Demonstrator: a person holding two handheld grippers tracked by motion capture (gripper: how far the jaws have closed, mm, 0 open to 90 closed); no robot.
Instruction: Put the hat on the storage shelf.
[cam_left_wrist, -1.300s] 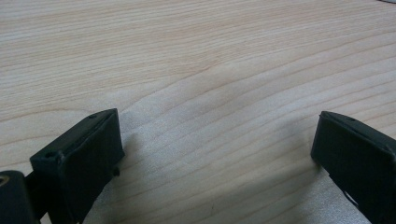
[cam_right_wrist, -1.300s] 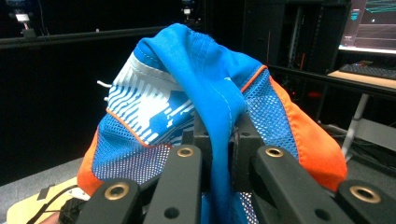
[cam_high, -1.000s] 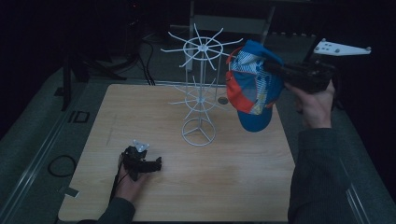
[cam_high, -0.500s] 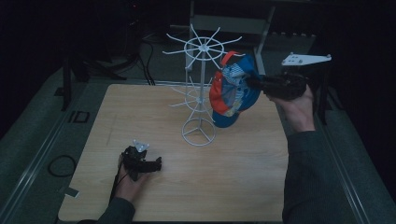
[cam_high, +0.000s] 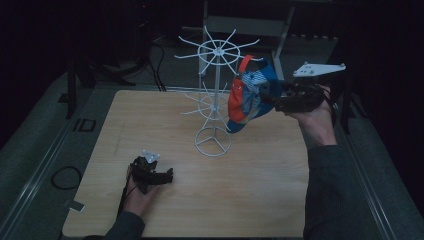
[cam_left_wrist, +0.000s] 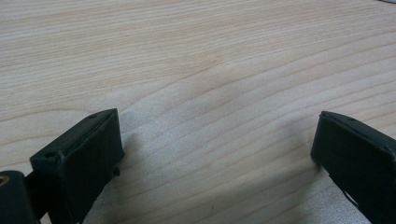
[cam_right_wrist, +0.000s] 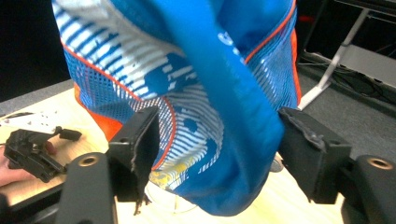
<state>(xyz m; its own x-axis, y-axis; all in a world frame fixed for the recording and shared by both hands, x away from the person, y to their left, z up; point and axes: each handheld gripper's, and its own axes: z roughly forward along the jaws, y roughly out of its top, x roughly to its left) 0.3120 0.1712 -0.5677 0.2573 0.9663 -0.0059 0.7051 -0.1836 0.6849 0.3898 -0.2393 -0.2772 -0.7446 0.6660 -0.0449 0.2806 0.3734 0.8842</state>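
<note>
A blue, white and orange cap (cam_high: 248, 95) hangs by its strap from an upper arm of the white wire rack (cam_high: 215, 52), which stands on the wooden table (cam_high: 150, 115). My right gripper (cam_high: 267, 98) is level at the cap's right side. In the right gripper view the cap (cam_right_wrist: 205, 70) lies between the jaws of the right gripper (cam_right_wrist: 215, 140); they have just been opening and stand apart from the cloth. My left gripper (cam_high: 167, 176) rests on the table near the front left, and in its own view the left gripper (cam_left_wrist: 215, 140) is open over bare wood.
The rack's ring base (cam_high: 213, 141) sits mid-table, with a lower tier of wire arms (cam_high: 205, 105) above it. Dark grey floor and metal stands surround the table. A cable loop (cam_high: 65, 177) lies on the floor at the left.
My right gripper carried the cap left and down to the rack's upper arm, then its jaws spread apart. The left gripper has not moved.
</note>
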